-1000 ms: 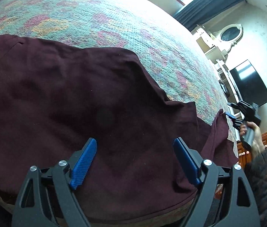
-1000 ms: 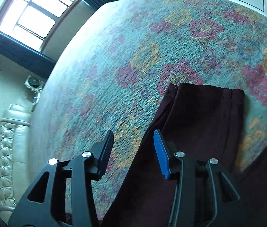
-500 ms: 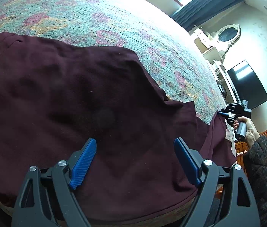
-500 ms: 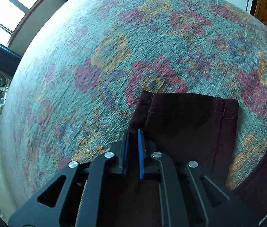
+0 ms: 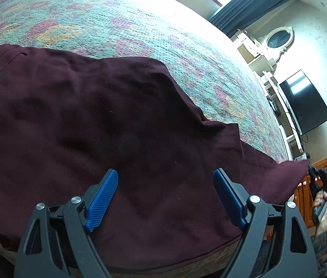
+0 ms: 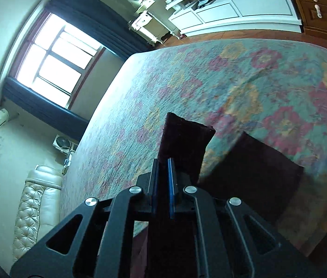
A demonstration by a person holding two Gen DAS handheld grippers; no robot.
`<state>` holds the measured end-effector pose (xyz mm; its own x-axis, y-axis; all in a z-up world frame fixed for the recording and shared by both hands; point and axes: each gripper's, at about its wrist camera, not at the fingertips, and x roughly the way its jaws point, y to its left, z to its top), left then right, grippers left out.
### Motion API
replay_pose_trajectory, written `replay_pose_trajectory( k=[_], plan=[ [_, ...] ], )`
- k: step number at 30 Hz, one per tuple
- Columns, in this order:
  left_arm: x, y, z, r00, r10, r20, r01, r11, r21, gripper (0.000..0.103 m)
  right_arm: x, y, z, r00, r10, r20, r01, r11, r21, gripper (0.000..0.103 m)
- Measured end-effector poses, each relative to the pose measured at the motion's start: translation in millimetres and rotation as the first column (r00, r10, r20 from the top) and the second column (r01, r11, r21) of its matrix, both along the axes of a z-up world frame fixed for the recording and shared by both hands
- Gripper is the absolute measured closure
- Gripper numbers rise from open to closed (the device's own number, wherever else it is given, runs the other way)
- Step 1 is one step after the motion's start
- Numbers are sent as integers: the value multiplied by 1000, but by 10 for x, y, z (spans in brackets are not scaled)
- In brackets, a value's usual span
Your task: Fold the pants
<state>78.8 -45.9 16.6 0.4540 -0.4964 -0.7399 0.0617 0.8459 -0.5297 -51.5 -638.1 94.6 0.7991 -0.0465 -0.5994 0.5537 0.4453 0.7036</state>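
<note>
Left gripper [image 5: 165, 200]: you hold it low at the near edge with its blue-padded fingers [image 5: 102, 199] spread wide apart, nothing between them.
Right gripper [image 6: 163, 185]: your fingers are pressed nearly together, pinching a fold of the pants [image 6: 184, 148], and the tool is raised and tilted.
Right hand [image 5: 323, 210]: seen from the left wrist view at the far right, you grip the tool's handle, wrist bent, with a dark patterned sleeve on the forearm.

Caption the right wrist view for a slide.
Right gripper shut on the hem of the maroon pants, lifting one leg end above the floral bedspread.
</note>
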Motion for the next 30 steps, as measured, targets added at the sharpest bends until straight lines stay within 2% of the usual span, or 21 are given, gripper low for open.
replay_pose_trajectory(
  k=[3,7,13,16,17,20,24,26,27,28,29,30],
  plan=[
    [-4,-9,-7,1000,-4,4,4,1000,10,20,-306,-25,-282,999,-26,-22,27,1000,15,96],
    [-10,-43,-5,1000,-10,14,9,999,37,20,-519,-62,-596,997,-74,-11,75,993,93,97],
    [-11,-30,4,1000,-10,10,10,1000,27,19,-770,-77,-635,993,-116,37,111,987,120,97],
    [-10,-27,2,1000,-7,11,7,1000,19,19,-864,-117,-777,991,-135,24,131,981,140,98],
    [-12,-26,0,1000,-7,11,7,1000,22,19,-910,-131,-832,988,-151,16,148,979,138,103],
    [-7,-55,12,1000,-10,13,9,999,35,19,-1129,-280,-918,976,-220,12,216,967,135,103],
    [-8,-60,12,1000,-10,13,10,999,36,19,-1056,-334,-948,995,-99,6,96,979,179,102],
    [-4,-63,10,1000,-10,11,10,999,33,19,-963,-311,-834,999,-50,-12,52,988,147,95],
    [-3,-66,13,1000,-10,11,10,999,31,19,-888,-337,-781,999,-21,-29,25,991,129,74],
    [-4,-68,14,1000,-11,11,10,999,31,19,-839,-369,-748,999,-6,-41,11,994,113,63],
    [-3,-72,15,1000,-13,9,13,999,33,19,-821,-381,-714,999,4,-44,1,995,99,46],
    [-1,-70,13,1000,-17,9,17,999,35,19,-750,-445,-672,999,18,-45,-15,997,80,45]
  ],
)
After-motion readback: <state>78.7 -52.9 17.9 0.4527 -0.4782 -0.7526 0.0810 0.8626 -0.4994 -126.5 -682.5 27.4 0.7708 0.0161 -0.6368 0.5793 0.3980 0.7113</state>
